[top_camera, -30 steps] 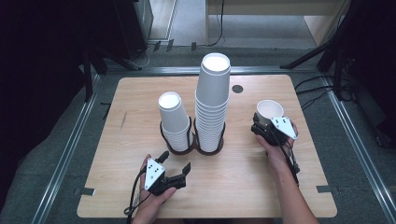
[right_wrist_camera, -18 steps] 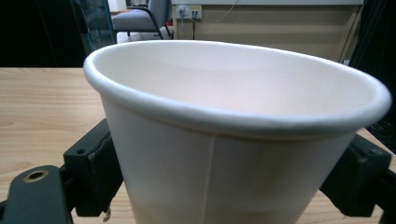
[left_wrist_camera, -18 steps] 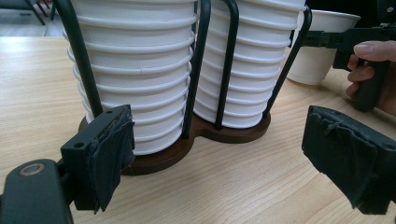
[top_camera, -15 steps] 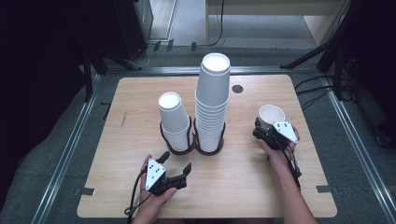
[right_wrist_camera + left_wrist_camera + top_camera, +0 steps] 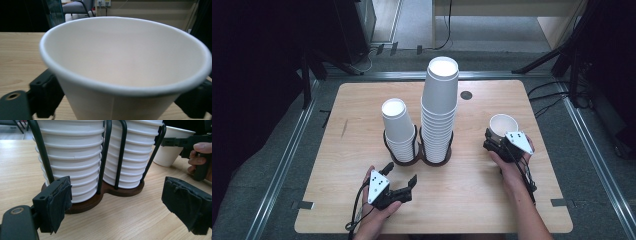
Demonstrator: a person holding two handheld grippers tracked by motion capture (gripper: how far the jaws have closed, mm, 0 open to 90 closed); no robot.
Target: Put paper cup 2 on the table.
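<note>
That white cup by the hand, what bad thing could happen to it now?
The single cup stands upright between the right gripper jaws, which have just been opening. If a jaw drags on the wall as it leaves, the light cup might tip. It also stands near the table edge, so a bump could push it off.

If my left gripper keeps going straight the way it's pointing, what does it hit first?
Most likely the wooden base of the cup holder, under the shorter stack of cups. The left gripper is open and aimed at it, with bare table between; depth is hard to judge.
</note>
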